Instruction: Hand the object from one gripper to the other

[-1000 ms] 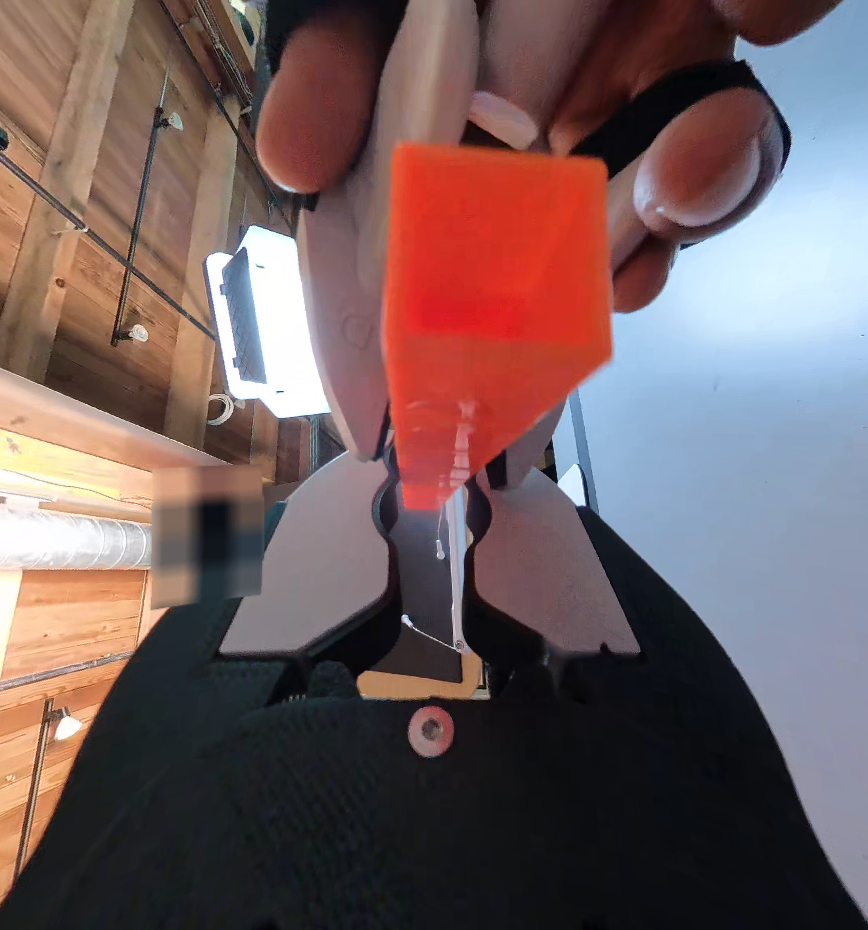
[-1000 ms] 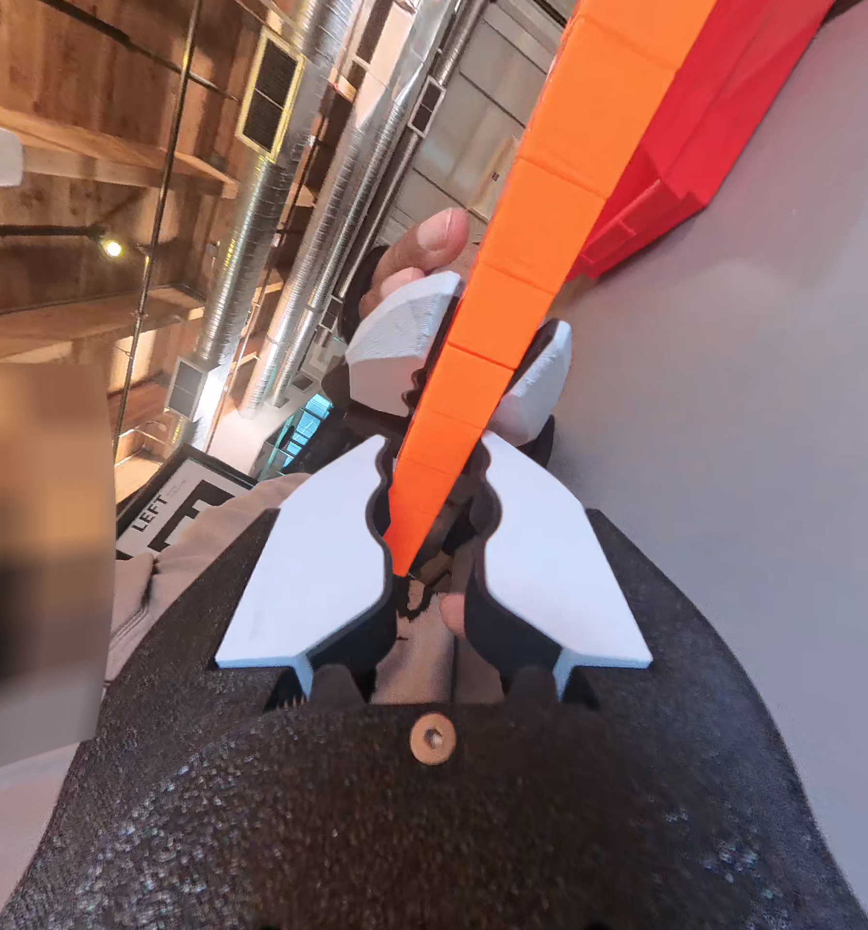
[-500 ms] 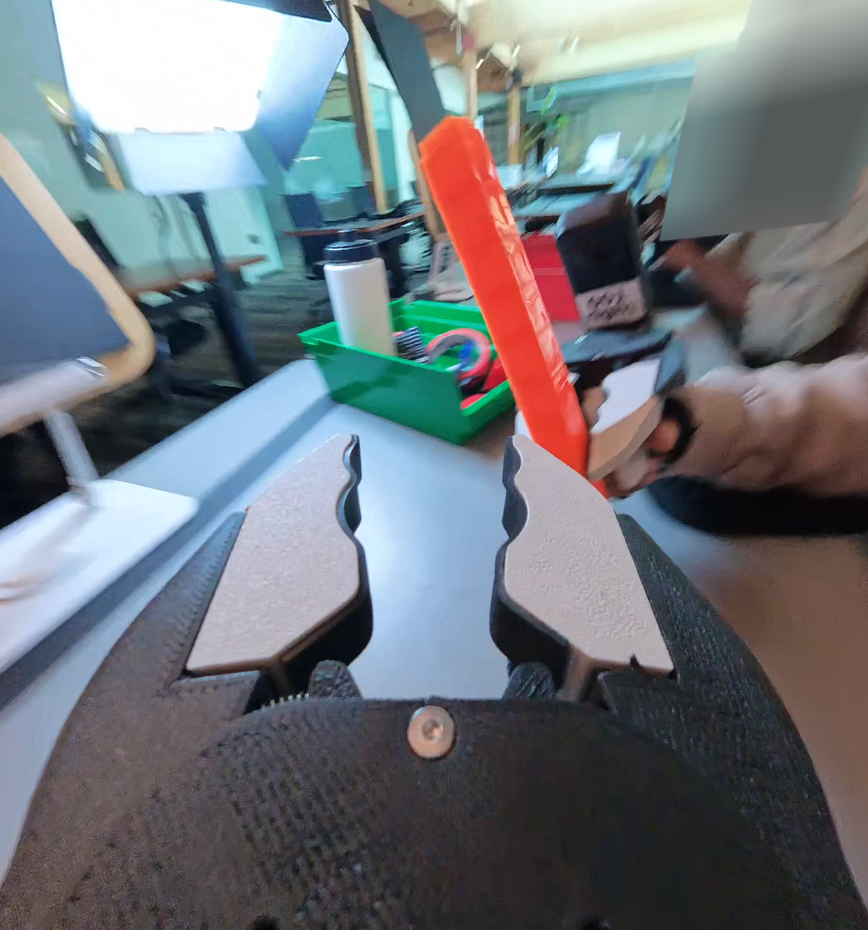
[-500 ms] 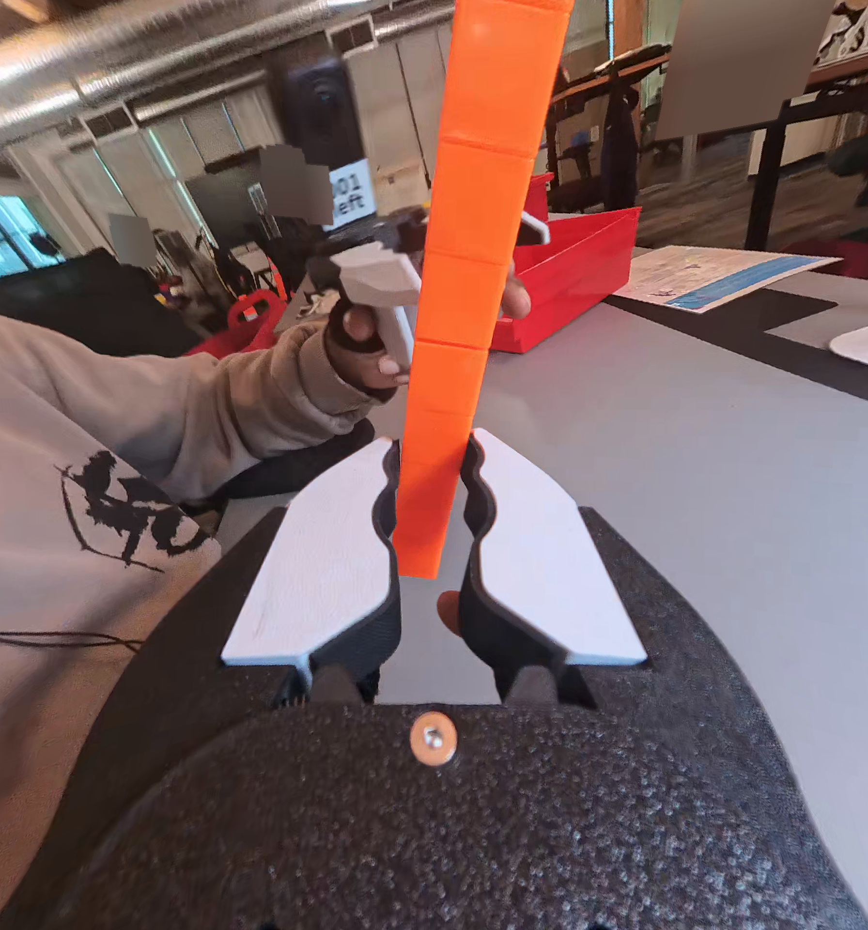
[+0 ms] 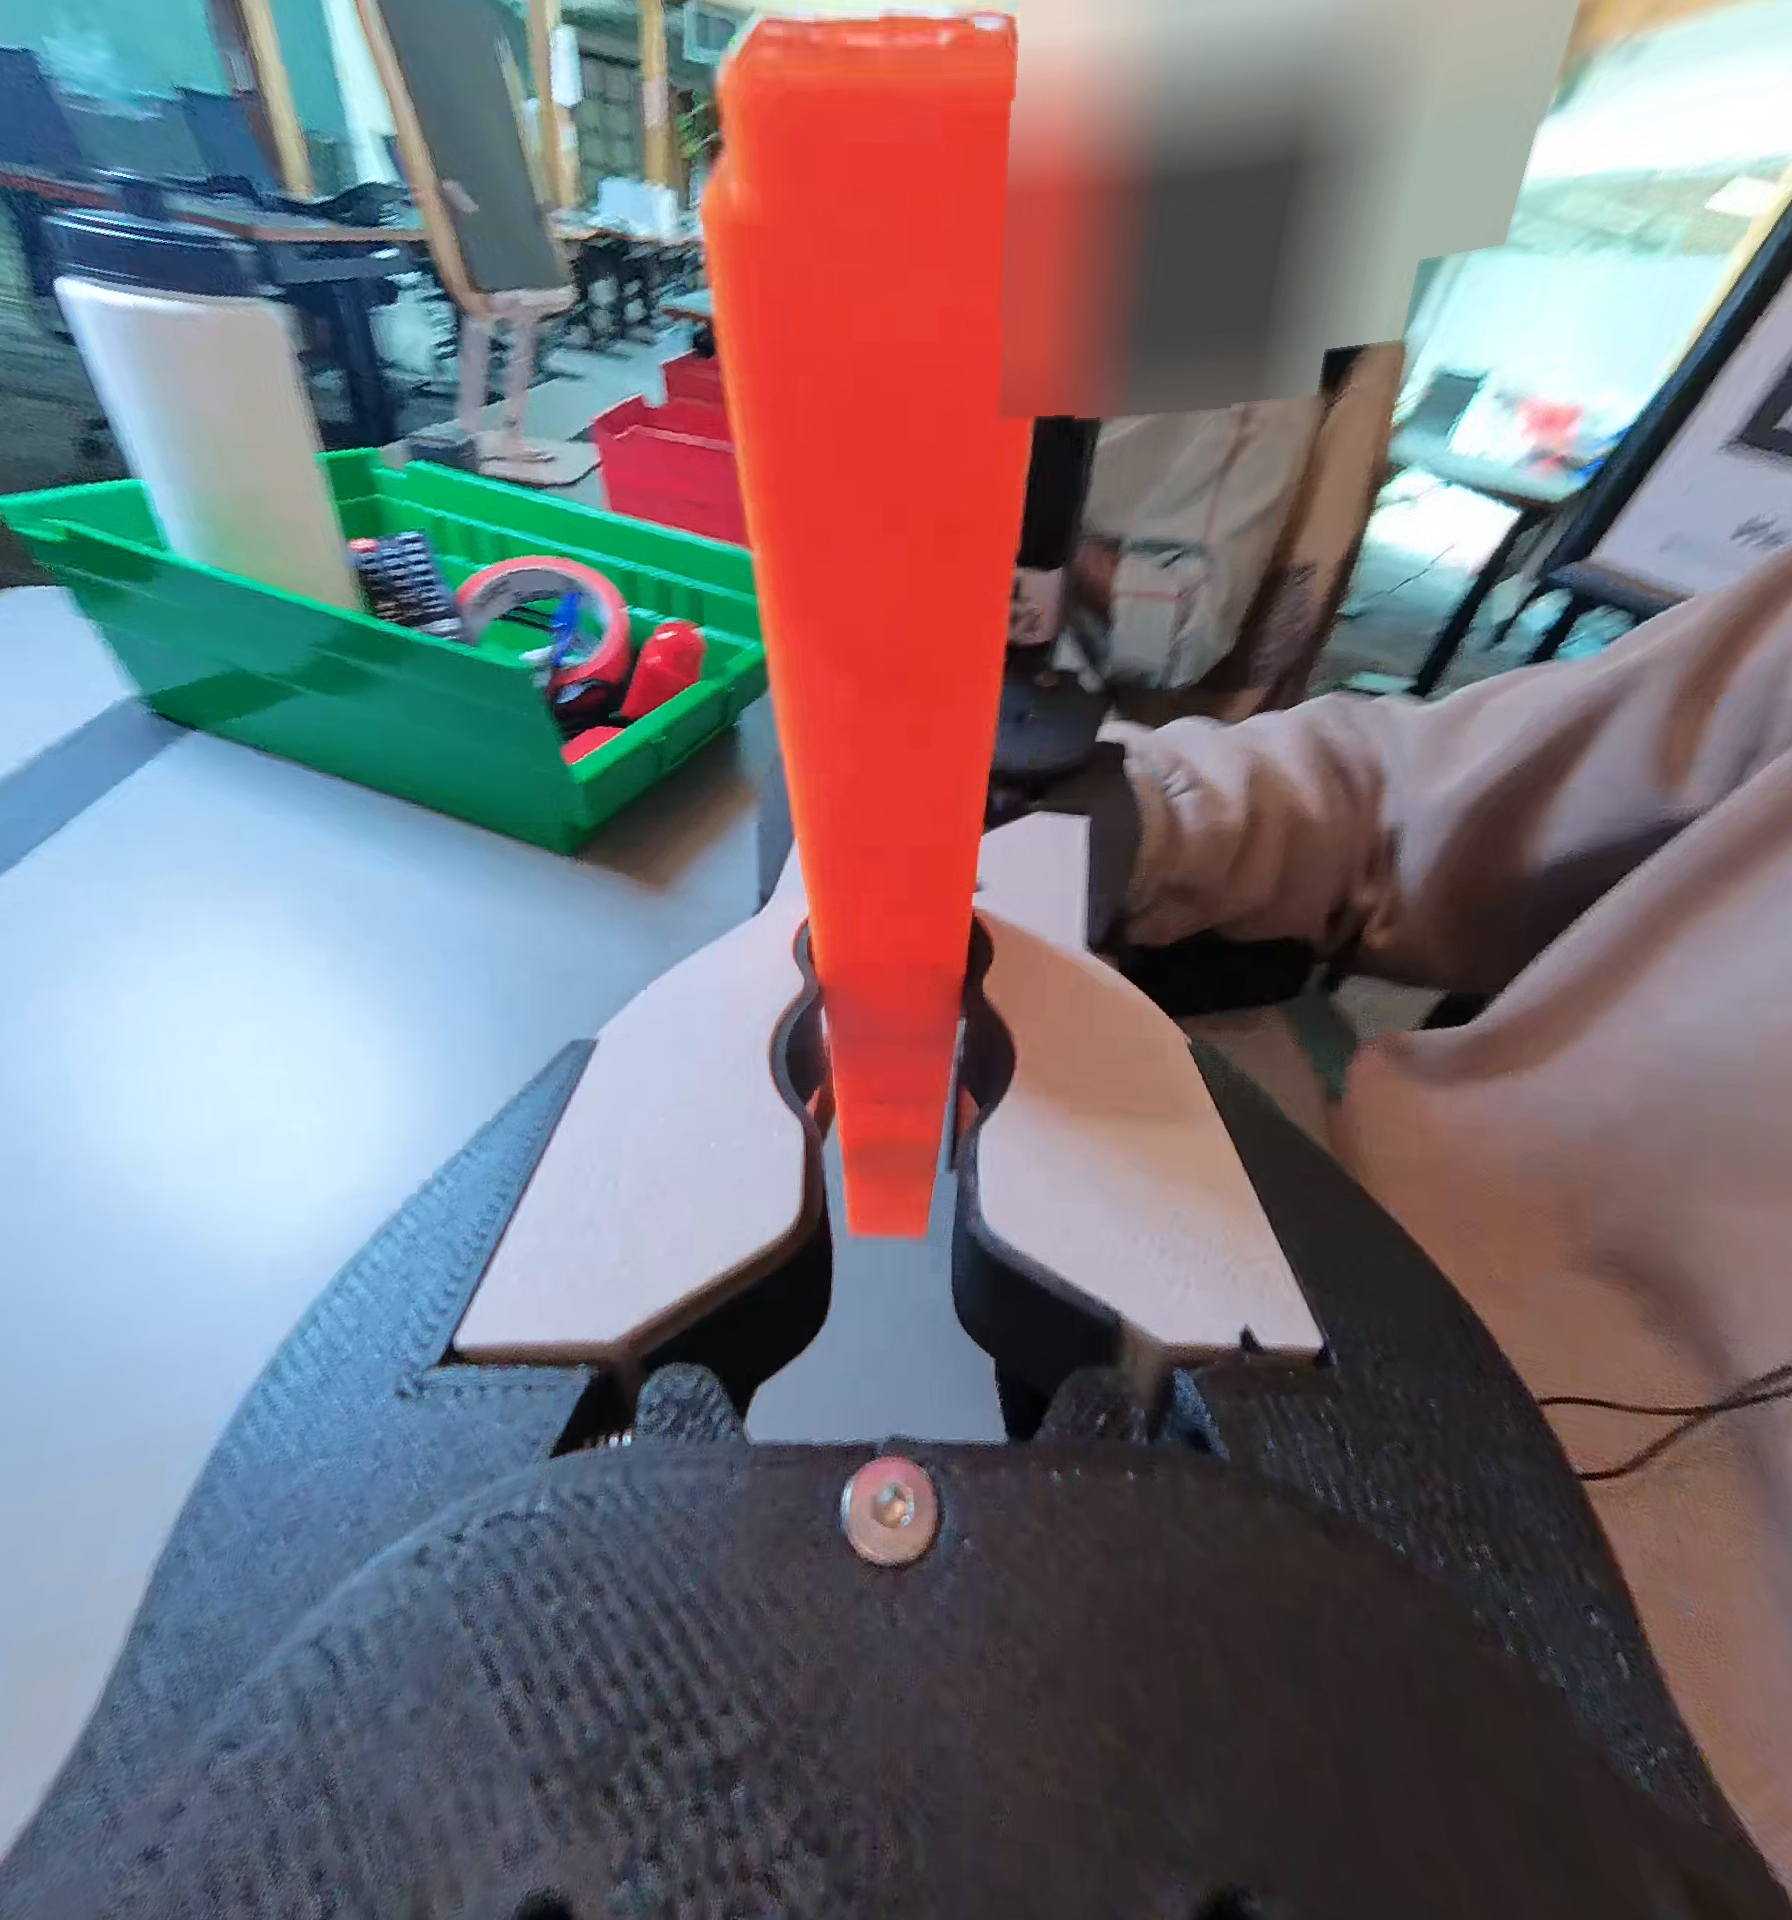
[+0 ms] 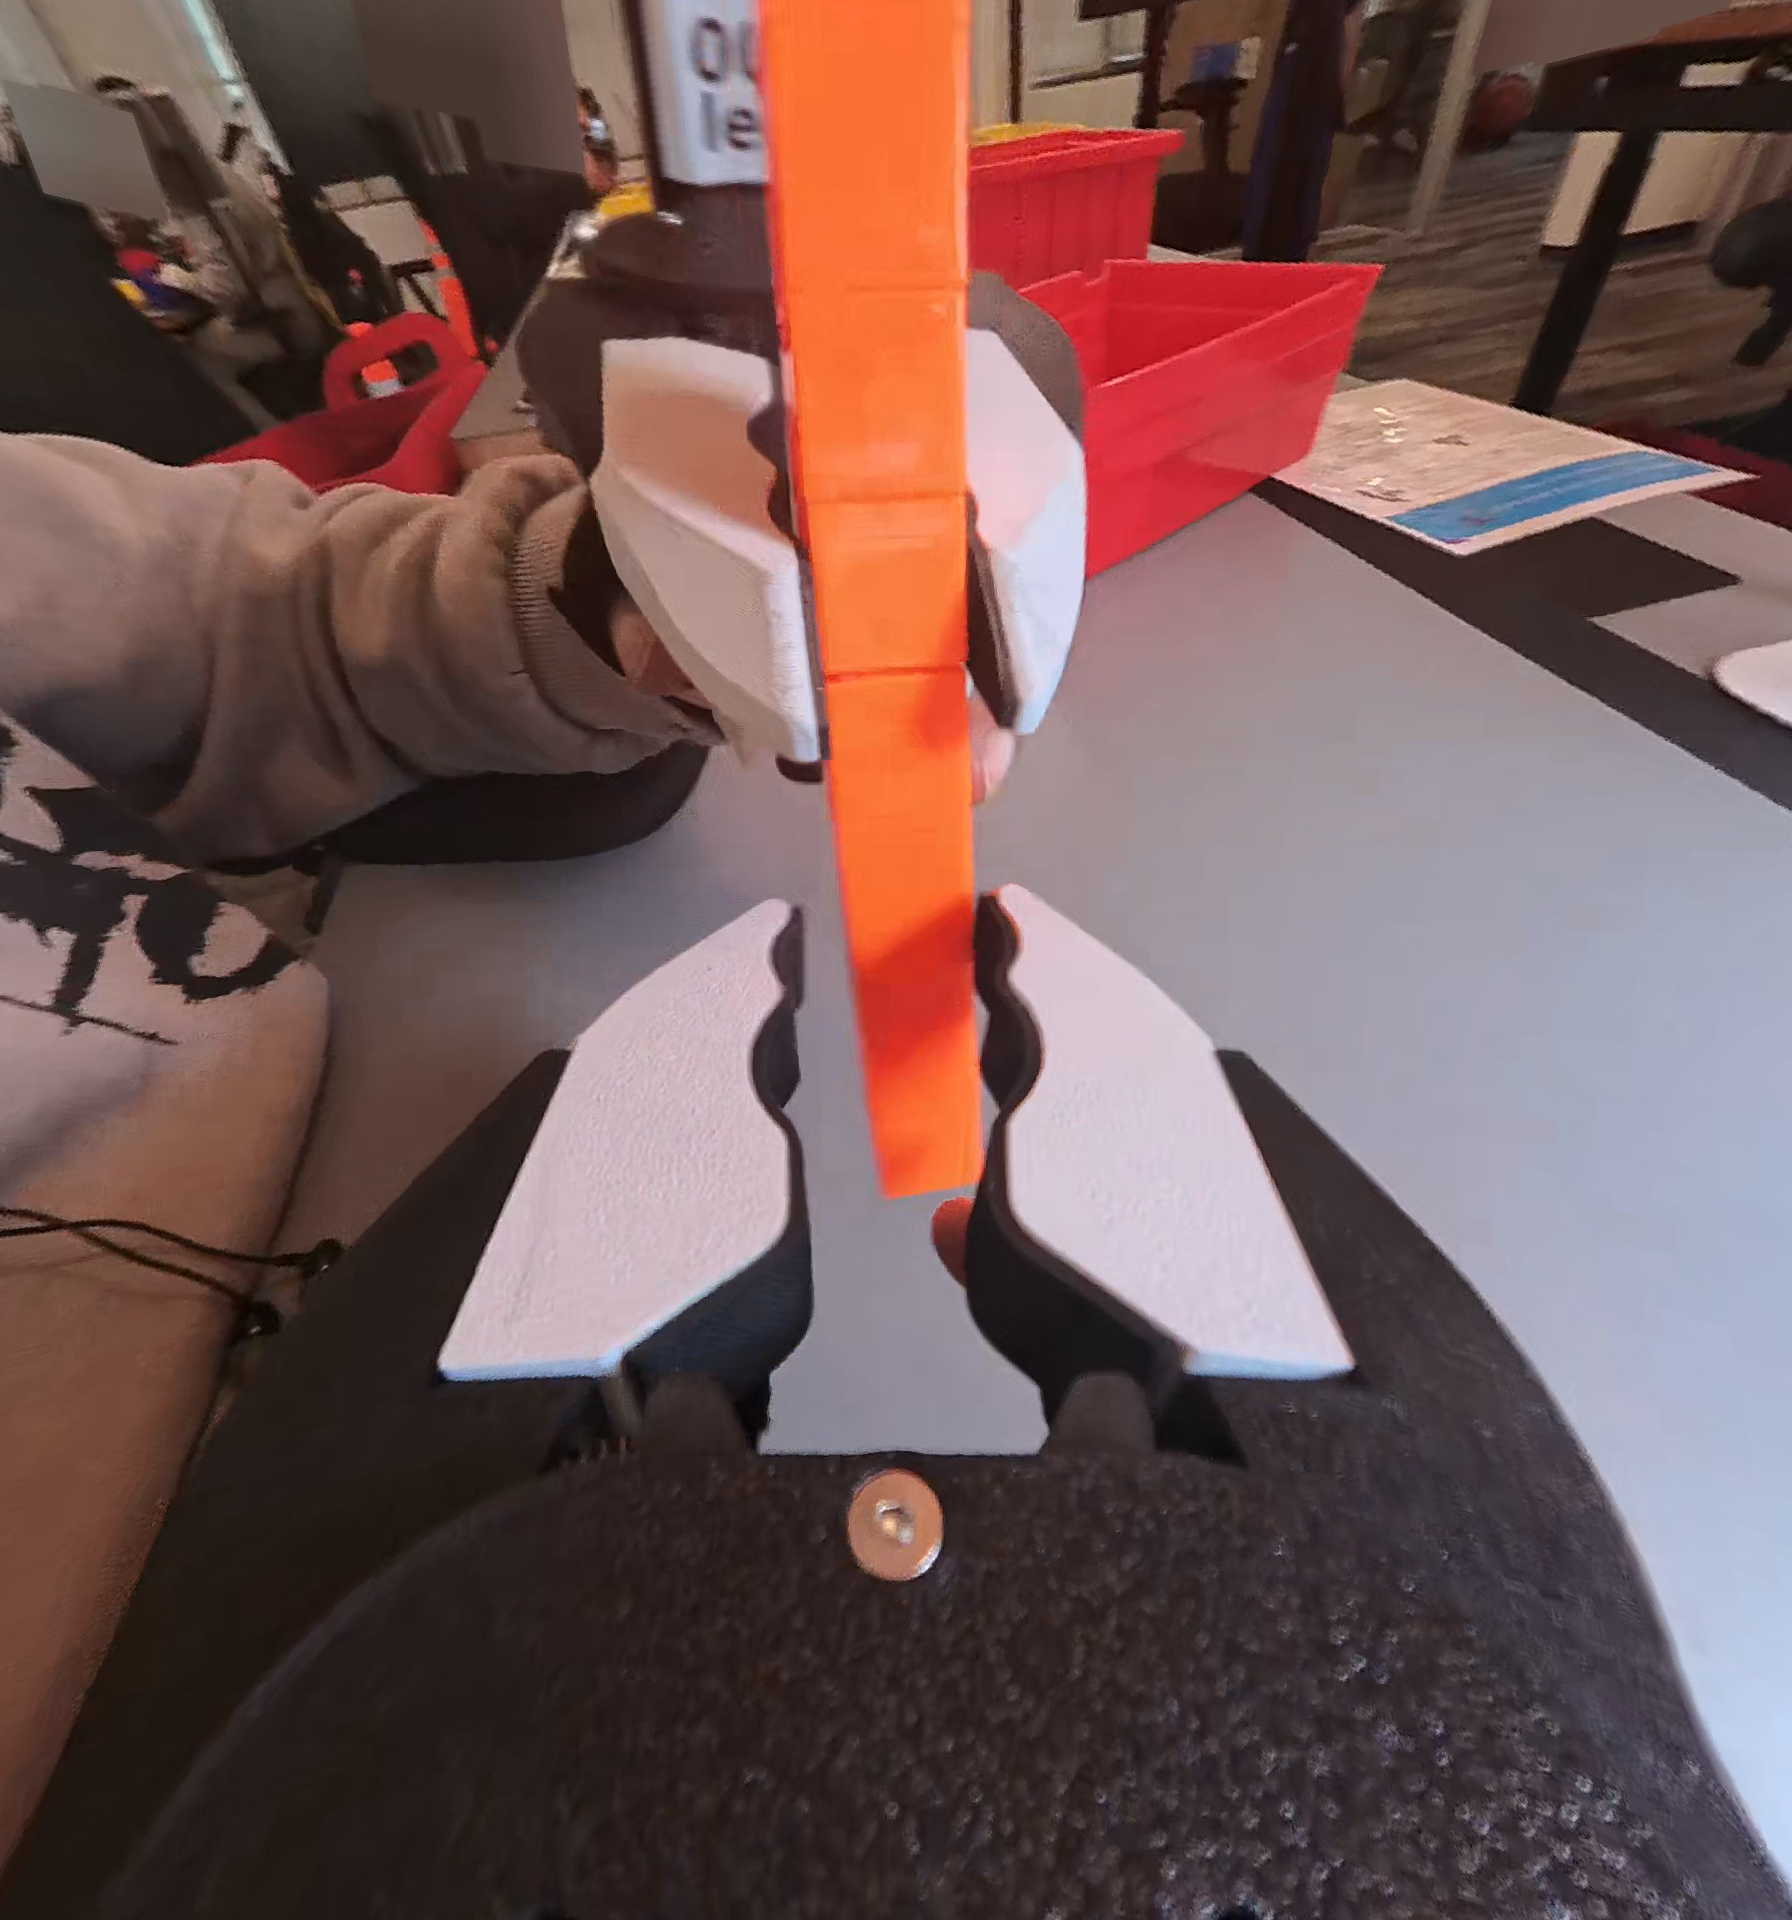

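A long orange bar (image 5: 871, 520) stands upright over the grey table (image 5: 248, 987). My left gripper (image 5: 887, 935) is shut on the bar, with both pads pressed against its lower part. In the right wrist view the bar (image 6: 881, 416) hangs between the jaws of my right gripper (image 6: 892, 904). These jaws are slightly parted: the bar rests against the right pad and a gap shows at the left pad. Higher up in that view the left gripper (image 6: 887, 582) clamps the bar. One finger (image 5: 1037, 873) of the right gripper shows behind the bar in the left wrist view.
A green bin (image 5: 352, 675) on the far left holds a white bottle (image 5: 217, 436) and a red tape roll (image 5: 549, 592). A red bin (image 6: 1204, 395) and a paper sheet (image 6: 1494, 468) lie on the table beyond the grippers. A person's sleeved arms (image 6: 248, 623) reach in. Left tips to right tips: about 5 centimeters.
The left gripper was open beside the bar and has closed on it. The right gripper, which was shut on the bar, has loosened its jaws. Both views have swung level with the table.
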A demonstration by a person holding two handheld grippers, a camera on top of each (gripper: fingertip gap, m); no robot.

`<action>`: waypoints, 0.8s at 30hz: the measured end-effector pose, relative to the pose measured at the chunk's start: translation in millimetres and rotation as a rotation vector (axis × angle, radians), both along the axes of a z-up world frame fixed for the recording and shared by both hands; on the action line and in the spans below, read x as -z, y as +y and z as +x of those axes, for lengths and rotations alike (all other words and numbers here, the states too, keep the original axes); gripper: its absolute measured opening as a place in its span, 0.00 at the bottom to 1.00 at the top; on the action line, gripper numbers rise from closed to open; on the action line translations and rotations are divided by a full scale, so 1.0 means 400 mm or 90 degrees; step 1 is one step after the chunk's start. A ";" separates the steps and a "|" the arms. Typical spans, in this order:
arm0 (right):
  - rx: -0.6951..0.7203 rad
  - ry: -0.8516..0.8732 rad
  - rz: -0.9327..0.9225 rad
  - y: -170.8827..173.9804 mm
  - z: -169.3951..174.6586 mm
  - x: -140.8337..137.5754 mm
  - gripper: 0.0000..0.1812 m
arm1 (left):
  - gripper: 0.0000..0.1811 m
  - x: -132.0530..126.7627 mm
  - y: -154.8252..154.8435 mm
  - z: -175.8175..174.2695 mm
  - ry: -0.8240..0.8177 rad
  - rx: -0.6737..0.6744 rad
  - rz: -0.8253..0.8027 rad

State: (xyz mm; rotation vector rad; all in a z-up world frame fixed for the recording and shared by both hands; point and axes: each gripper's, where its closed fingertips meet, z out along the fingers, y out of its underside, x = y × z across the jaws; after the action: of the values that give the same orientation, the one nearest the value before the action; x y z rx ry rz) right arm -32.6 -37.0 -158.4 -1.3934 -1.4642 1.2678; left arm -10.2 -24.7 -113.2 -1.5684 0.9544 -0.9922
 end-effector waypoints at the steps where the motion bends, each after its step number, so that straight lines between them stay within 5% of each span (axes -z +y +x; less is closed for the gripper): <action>1: 0.016 -0.004 -0.001 0.016 0.004 -0.003 0.23 | 0.12 0.007 0.019 -0.018 0.048 -0.040 0.027; 6: 0.099 0.031 0.107 0.073 0.034 -0.074 0.29 | 0.12 0.090 0.093 -0.131 0.377 -0.177 0.162; 11: 0.139 0.053 0.318 0.045 0.029 -0.126 0.32 | 0.12 0.169 0.099 -0.144 0.579 -0.172 0.225; 14: 0.118 0.005 0.432 0.020 0.011 -0.088 0.20 | 0.12 0.207 0.088 -0.118 0.632 -0.141 0.246; 18: 0.106 -0.017 0.500 0.016 0.017 -0.067 0.14 | 0.14 0.211 0.089 -0.104 0.573 -0.132 0.231; 24: 0.249 0.155 0.554 0.086 0.102 -0.215 0.13 | 0.30 0.042 0.123 -0.148 0.224 -0.205 0.132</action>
State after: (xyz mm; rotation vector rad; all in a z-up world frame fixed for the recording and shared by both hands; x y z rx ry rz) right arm 8.2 -2.5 -72.3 -0.8277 -1.2510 0.4241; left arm -69.5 24.4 -129.9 -1.6812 0.9670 -0.3870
